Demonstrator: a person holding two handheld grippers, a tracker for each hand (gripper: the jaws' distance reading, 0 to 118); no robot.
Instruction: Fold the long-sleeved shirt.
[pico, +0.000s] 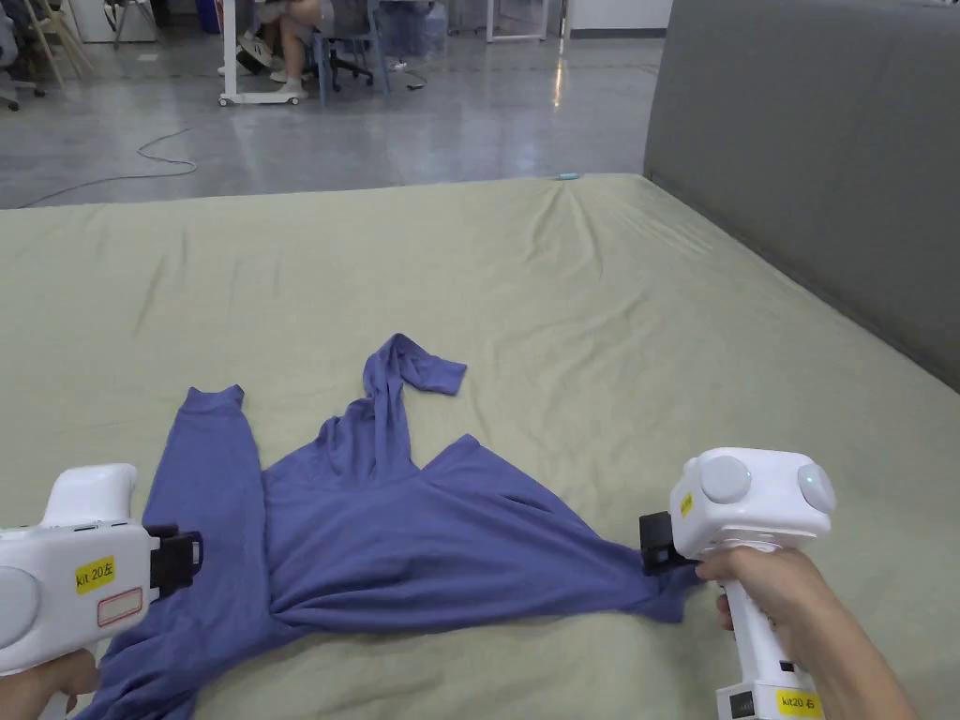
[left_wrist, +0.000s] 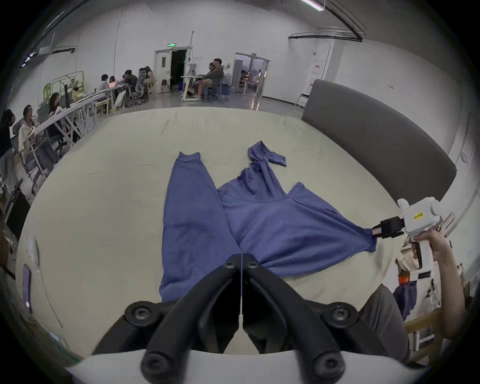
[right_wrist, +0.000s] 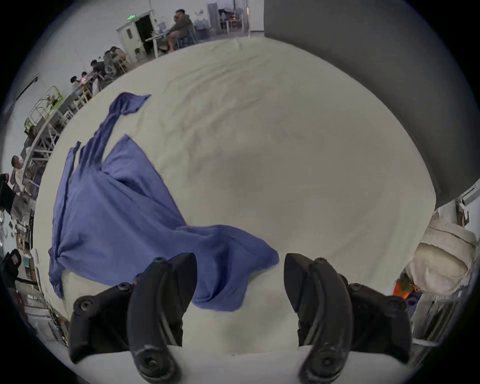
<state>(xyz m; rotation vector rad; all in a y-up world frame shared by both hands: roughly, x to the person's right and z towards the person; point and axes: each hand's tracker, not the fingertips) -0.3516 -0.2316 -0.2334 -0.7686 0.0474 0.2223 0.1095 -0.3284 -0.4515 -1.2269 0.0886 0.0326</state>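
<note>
A wide bed (pico: 656, 309) covered with a pale green sheet is seen, with a grey headboard (pico: 825, 159) along its right edge and a grey floor (pico: 422, 141) beyond its far edge, where seated people (left_wrist: 211, 75) are gathered at tables. The blue long-sleeved shirt (pico: 422, 544) is spread near the bed's near edge, one sleeve (pico: 211, 469) laid straight toward the far edge, the other sleeve (pico: 398, 394) twisted and bent. The left gripper (left_wrist: 241, 262) is held low at the near left, its jaws pressed together on a thin strip of the blue cloth. The right gripper (right_wrist: 240, 283) is held at the shirt's right corner by a hand (pico: 764, 577) wrapped round its handle; its jaws are spread apart, the left jaw resting over the cloth.
</note>
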